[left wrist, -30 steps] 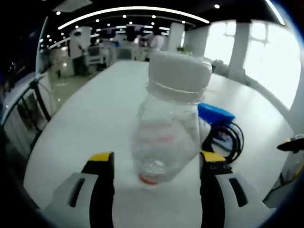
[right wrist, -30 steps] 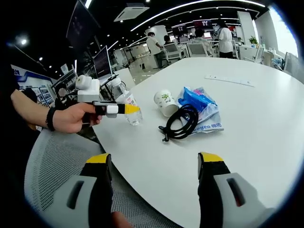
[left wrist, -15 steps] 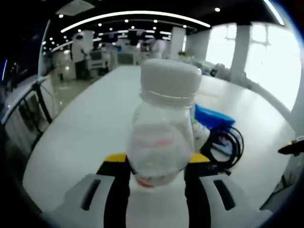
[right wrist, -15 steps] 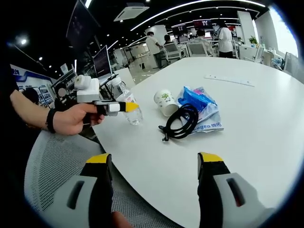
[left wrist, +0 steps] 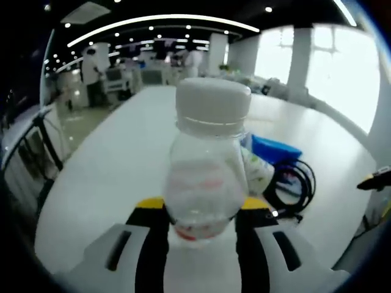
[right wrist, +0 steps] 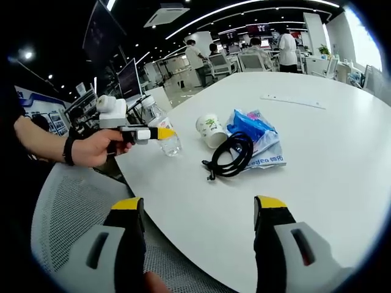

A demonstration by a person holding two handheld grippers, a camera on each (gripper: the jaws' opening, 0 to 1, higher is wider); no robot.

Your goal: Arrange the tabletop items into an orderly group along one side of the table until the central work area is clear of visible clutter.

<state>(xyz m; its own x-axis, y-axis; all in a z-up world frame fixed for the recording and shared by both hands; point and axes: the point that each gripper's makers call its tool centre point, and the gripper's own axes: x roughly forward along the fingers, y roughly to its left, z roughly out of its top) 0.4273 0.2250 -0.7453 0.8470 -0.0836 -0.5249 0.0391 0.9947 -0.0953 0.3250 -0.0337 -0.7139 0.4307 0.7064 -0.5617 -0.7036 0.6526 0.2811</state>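
Observation:
A clear plastic bottle (left wrist: 204, 183) with a white cap stands upright near the table's edge, and my left gripper (left wrist: 200, 210) is shut on its lower body. The right gripper view has the same grip from the side: a hand holds the left gripper (right wrist: 153, 133) on the bottle (right wrist: 170, 143). Beside it a paper cup (right wrist: 211, 129) lies on its side, next to a coiled black cable (right wrist: 229, 155) and a blue packet (right wrist: 253, 131). My right gripper (right wrist: 200, 210) stands open over the table's near edge, with nothing between its jaws.
The round white table (right wrist: 317, 183) stretches far behind the clutter. A white strip (right wrist: 297, 102) lies at its far side. A grey mesh chair (right wrist: 67, 226) sits below the near edge. People and desks fill the room behind.
The left jaws, open around the bottle a second ago, have shut on it and stay shut. The right gripper has hardly moved.

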